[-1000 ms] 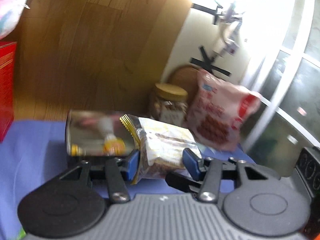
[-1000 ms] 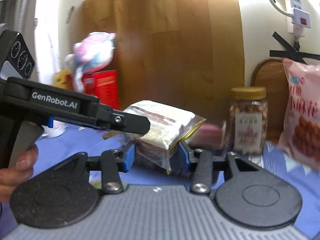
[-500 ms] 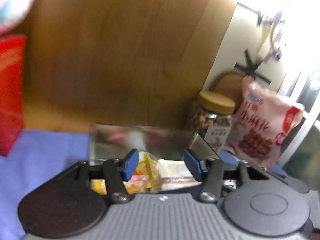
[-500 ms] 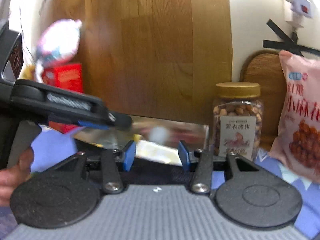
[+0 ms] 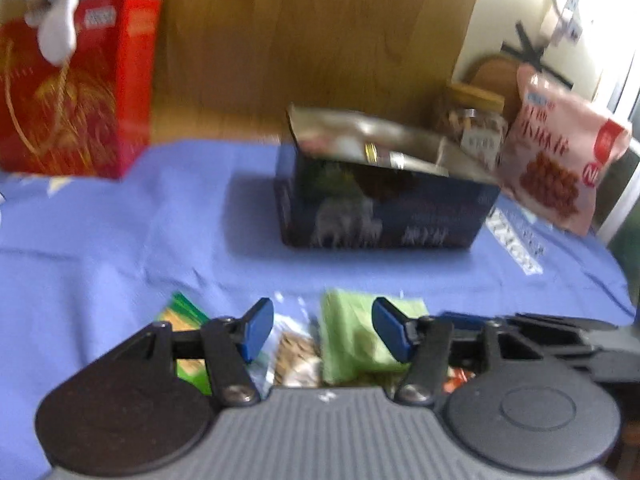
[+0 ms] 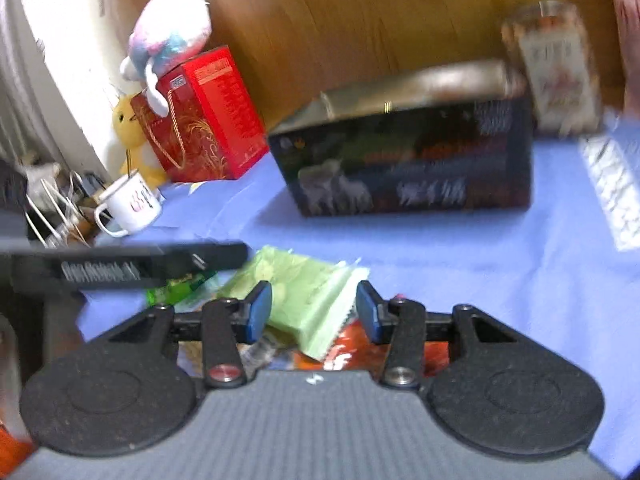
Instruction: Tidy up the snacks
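A dark printed tin [image 5: 384,212], lid open, stands on the blue cloth [image 5: 120,240]. The left gripper [image 5: 322,328], jaws just narrowed, and right gripper [image 6: 314,312] hover part-open, seemingly empty, over a crinkly green packet [image 6: 308,292].

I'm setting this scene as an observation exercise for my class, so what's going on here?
A person is sorting snacks on a blue cloth, with a two-finger tool in each hand. Both tools hang over a small pile of snack packets at the near edge: the left tool and the right tool each frame the pale green packet, jaws apart and not pressing on it. Behind stands an open dark box with silver lining; what lies inside is too blurred to tell.
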`<move>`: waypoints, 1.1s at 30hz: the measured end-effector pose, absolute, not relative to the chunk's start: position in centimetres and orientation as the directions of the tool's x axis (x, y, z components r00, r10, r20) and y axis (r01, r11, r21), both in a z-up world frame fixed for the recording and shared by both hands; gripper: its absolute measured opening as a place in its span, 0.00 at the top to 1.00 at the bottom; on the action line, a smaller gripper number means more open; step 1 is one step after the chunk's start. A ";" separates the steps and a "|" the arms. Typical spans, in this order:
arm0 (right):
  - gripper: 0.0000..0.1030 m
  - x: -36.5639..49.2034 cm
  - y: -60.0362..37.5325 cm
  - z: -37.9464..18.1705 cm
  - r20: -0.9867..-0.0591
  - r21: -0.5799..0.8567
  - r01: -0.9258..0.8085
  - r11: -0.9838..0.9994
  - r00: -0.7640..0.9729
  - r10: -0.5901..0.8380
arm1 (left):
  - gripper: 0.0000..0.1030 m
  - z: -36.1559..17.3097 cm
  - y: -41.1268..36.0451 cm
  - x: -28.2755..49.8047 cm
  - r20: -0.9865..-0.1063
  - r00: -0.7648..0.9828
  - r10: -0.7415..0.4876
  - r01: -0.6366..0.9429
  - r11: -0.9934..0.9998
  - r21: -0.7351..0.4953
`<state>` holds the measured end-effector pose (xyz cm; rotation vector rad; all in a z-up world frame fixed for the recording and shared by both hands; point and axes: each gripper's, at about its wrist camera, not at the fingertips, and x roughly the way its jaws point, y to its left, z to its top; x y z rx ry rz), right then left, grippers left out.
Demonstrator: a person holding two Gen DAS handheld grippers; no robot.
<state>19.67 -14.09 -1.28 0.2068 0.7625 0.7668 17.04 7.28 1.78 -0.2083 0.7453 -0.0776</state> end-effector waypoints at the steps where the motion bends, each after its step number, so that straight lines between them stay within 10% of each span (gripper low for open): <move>1: 0.65 19.9 -14.3 -1.5 -0.541 0.477 -0.524 0.705 0.457 0.706 | 0.55 1.4 7.0 17.0 -0.667 0.729 -0.157 0.004 0.974 -0.225; 4: 0.74 19.0 -14.8 -1.3 -0.526 0.538 -0.488 0.687 0.442 0.726 | 0.67 1.7 6.2 16.0 -0.655 0.729 -0.201 0.040 0.967 -0.251; 17: 0.75 8.8 -17.6 -1.0 -0.501 0.419 -0.573 0.704 0.501 0.706 | 0.66 1.1 3.2 7.4 -0.646 0.723 -0.245 0.112 0.964 -0.240; 33: 0.67 3.3 -17.8 -1.7 -0.477 0.286 -0.599 0.748 0.588 0.654 | 0.61 1.3 1.6 2.2 -0.644 0.765 0.020 -0.010 1.000 0.019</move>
